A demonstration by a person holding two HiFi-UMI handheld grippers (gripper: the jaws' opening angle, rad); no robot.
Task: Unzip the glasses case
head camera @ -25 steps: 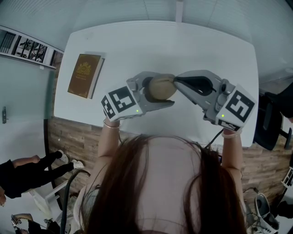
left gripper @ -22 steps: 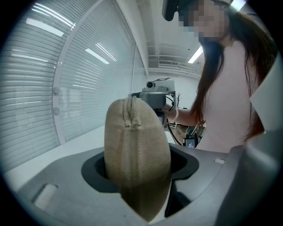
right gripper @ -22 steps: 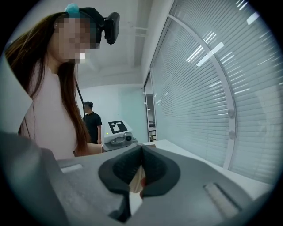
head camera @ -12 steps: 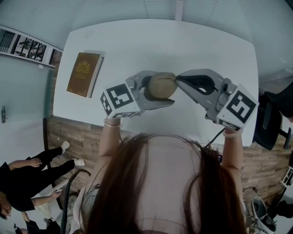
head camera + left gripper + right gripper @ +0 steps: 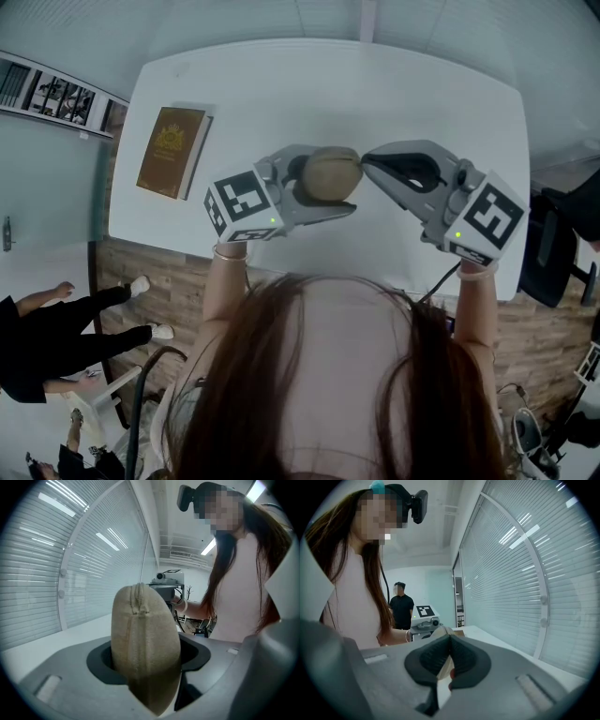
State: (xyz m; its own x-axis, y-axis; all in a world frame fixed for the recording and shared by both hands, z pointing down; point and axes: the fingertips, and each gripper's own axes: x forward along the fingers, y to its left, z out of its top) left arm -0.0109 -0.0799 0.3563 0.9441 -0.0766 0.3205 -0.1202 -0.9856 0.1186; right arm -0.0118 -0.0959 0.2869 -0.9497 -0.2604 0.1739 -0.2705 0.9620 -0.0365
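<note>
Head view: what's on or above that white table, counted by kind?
grippers: 2, the left gripper and the right gripper
glasses case: 1, clamped in the left gripper
book: 1
Total: 4

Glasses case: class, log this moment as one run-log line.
left gripper: shut on glasses case | right gripper: jaws together at case end | zip: closed

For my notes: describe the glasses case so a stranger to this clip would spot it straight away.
Start at the white table; over its near half, the left gripper clamps the case. It is a tan, rounded pouch with a zip seam, unlike the flat brown book lying at the table's left.
</note>
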